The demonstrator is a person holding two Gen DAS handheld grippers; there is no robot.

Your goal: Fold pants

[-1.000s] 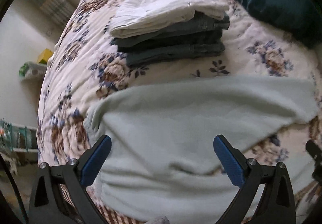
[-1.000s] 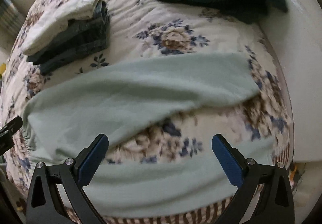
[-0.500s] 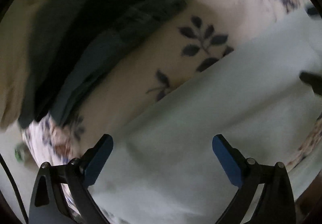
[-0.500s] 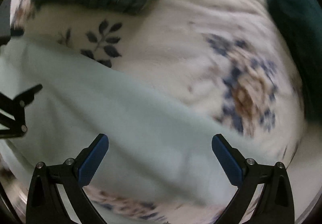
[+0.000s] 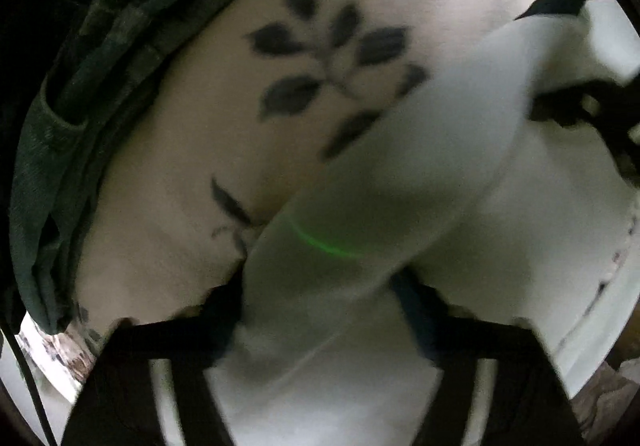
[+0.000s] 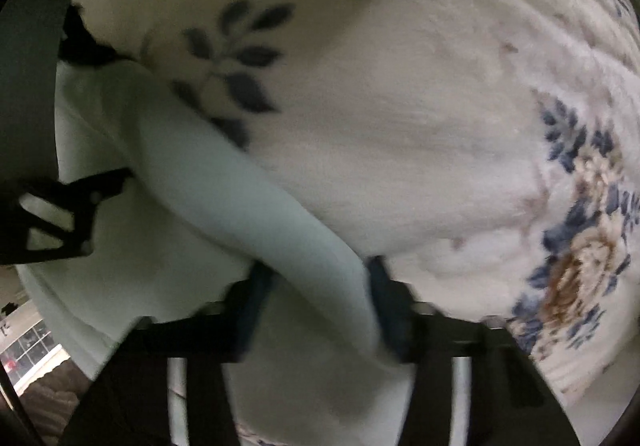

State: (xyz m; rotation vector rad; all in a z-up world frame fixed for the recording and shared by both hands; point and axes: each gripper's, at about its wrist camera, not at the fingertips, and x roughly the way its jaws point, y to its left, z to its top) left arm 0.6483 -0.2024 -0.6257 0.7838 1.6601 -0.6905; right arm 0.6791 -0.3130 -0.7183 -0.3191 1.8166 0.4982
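The bed [image 6: 440,105], under its floral quilt, carries everything here, and the pale green pants [image 5: 380,185] lie across it just below the printed leaf sprig [image 5: 328,65]. At the far edge of the quilt a stack of dark folded clothes [image 5: 80,85] sits close by, so the fold needs to land short of it.

Both tools have just been closing on the far edge of the pants. The left hand-held gripper [image 5: 320,310] pinches a raised ridge of the fabric between its blue pads, and the right hand-held gripper [image 6: 316,306] pinches the same edge farther along. The blur makes it hard to be sure, but each seems to hold a doubled fold, not a single layer.

To do this step well, I judge that both pinches should catch equal depth of cloth, so the edge lifts level. Raise the two hands together, keeping the edge taut between them without stretching it, and carry it straight over towards the near edge. Uneven lifting would likely skew the crease, and a shallow bite could slip out in mid-air.
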